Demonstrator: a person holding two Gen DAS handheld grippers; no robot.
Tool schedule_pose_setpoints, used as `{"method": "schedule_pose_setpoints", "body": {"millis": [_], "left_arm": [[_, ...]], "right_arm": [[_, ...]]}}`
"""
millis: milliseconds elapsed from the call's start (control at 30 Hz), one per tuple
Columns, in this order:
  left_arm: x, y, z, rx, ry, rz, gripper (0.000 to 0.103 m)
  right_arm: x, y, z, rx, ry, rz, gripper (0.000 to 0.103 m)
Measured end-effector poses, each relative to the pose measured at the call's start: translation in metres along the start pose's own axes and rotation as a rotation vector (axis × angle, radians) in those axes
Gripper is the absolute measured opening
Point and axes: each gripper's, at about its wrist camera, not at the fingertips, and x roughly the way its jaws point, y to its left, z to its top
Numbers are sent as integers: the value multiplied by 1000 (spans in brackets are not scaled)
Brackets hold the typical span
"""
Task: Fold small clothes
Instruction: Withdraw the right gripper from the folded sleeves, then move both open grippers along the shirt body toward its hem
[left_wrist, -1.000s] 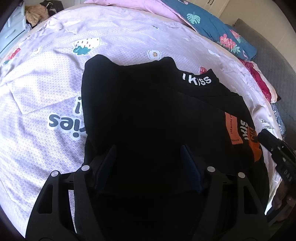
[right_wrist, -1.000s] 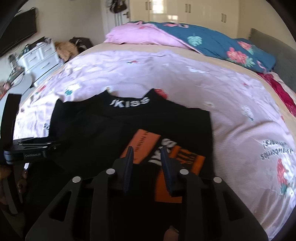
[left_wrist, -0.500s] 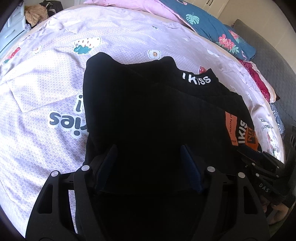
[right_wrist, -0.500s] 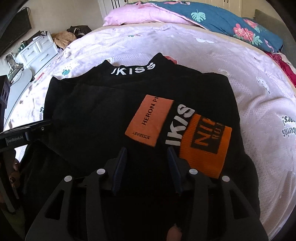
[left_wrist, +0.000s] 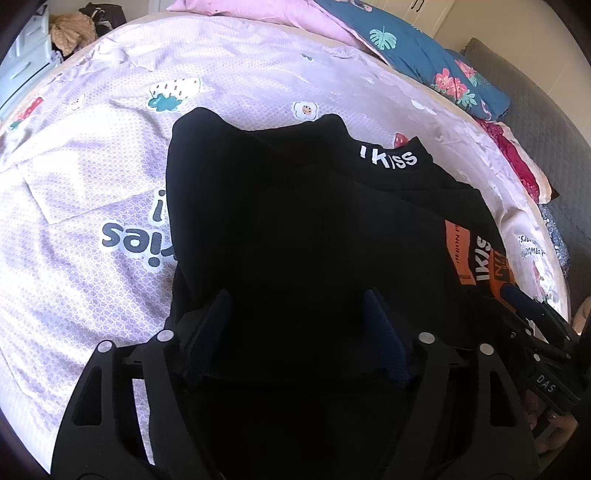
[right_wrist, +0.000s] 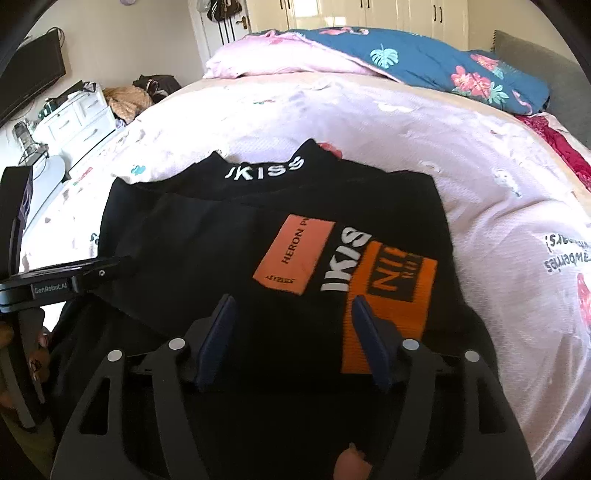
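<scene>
A black top (left_wrist: 295, 221) with white "IKISS" lettering on its collar lies folded on the bed. Its orange patches (right_wrist: 295, 254) face up on the right side. My left gripper (left_wrist: 295, 306) hovers over the near left part of the top (right_wrist: 207, 240). Its jaws are wide and still opening, with dark cloth lying flat below them and no pad pressing on it. My right gripper (right_wrist: 293, 302) stands over the near edge by the orange cuff (right_wrist: 388, 302), jaws opening, nothing pinched. Each gripper shows at the edge of the other's view: the left gripper (right_wrist: 74, 275) and the right gripper (left_wrist: 532, 328).
The pink printed bedsheet (right_wrist: 498, 192) spreads around the top. A blue floral quilt (right_wrist: 424, 62) and a pink pillow (right_wrist: 266, 59) lie at the far end. White drawers (right_wrist: 74, 118) stand left of the bed, a grey headboard (left_wrist: 546, 110) on the right.
My right gripper's jaws have spread from nearly closed to wide apart, and it has dropped closer to the top's near edge. My left gripper has stayed put.
</scene>
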Motion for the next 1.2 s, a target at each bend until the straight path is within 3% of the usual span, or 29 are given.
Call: {"method": "schedule_pose_setpoints", "body": {"millis": [33, 100, 167, 267, 633, 800, 1200], "left_arm": [[-1, 0, 0, -1, -1, -2, 70], [-2, -1, 0, -3, -3, -5, 72], [-5, -1, -1, -2, -4, -6, 73], [-8, 0, -1, -10, -7, -13, 74], [-31, -7, -1, -11, -54, -32, 94], [-50, -15, 0, 7, -122, -16, 94], [-76, -21, -3, 11, -156, -32, 94]], "right_arm": [[-1, -1, 0, 4, -1, -4, 66], [-4, -3, 0, 9, -9, -28, 81], [-6, -4, 0, 14, -17, -31, 83], [-9, -5, 0, 18, -26, -41, 96], [-27, -5, 2, 33, -79, -54, 99], [-37, -3, 1, 31, -96, -68, 99], [-64, 5, 3, 21, -147, -66, 99]]}}
